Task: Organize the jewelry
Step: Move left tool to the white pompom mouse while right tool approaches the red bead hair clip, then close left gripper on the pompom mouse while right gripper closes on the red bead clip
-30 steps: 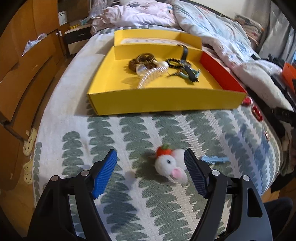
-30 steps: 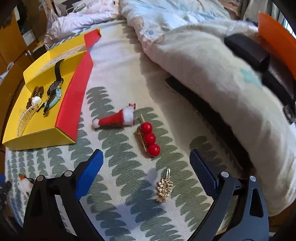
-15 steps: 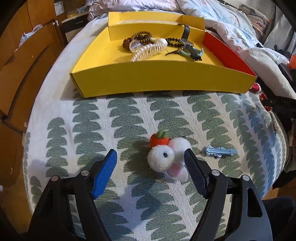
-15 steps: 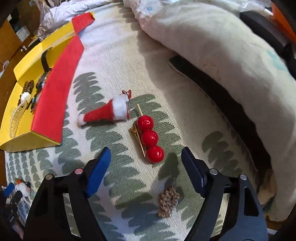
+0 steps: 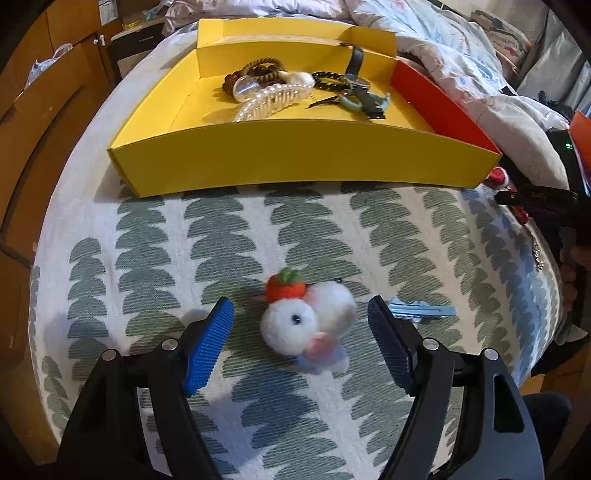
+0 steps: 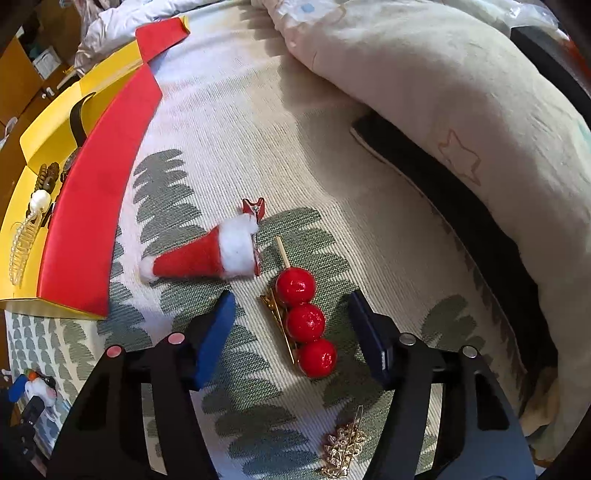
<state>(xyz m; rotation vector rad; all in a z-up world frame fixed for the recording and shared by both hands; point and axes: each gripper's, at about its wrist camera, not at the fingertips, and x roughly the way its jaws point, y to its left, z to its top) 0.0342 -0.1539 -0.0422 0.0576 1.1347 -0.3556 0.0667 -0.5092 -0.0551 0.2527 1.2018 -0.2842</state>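
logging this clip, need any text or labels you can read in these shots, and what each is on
No text can be read in either view.
Paper sheet on the cupboard: has marks, too small and blurred to read.
Yellow box: no lettering visible.
Red ball hair clip and pom-pom hair clip: unmarked.

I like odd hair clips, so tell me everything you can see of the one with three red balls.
The clip has three glossy red balls in a row on a thin wooden stick, like candied fruit, fixed to a gold metal clasp. It lies flat on the leaf-patterned bedspread, beside the Santa hat clip. The right claw straddles it, pads clear of it.
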